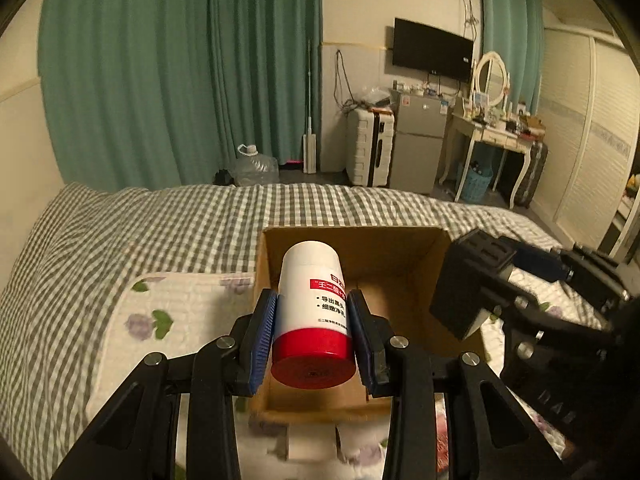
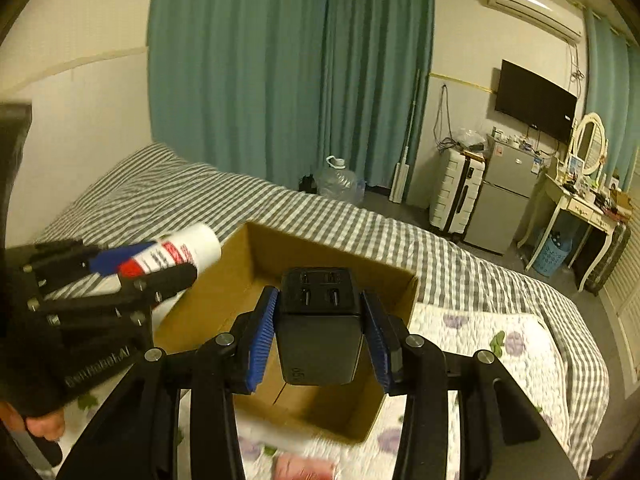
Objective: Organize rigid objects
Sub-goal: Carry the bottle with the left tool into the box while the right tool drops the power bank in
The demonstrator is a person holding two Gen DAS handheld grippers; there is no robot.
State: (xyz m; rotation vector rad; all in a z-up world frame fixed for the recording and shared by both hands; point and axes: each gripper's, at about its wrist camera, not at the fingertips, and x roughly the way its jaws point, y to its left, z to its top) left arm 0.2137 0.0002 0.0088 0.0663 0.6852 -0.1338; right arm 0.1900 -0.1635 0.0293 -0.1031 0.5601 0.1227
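Two hand-held grippers hang over an open cardboard box (image 1: 400,248) that sits on a floral quilt (image 1: 180,312) on a checked bed. In the left wrist view, the left gripper (image 1: 312,332) fills the lower centre, its blue pads clamped on the sides of a white bottle (image 1: 310,296) with a red cap; the capped end faces the camera and the white end points into the box, so it looks aimed to drop inside. At the right edge of that view the right gripper (image 1: 480,312) comes in. In the right wrist view, the right gripper's pads are pressed on a black charger block (image 2: 318,332), held centre frame above the box's far half, sockets facing away. The box floor looks bare, though motion blur near the bottom of the frame makes that uncertain. Both items are still in the air, apparently for placing side by side.
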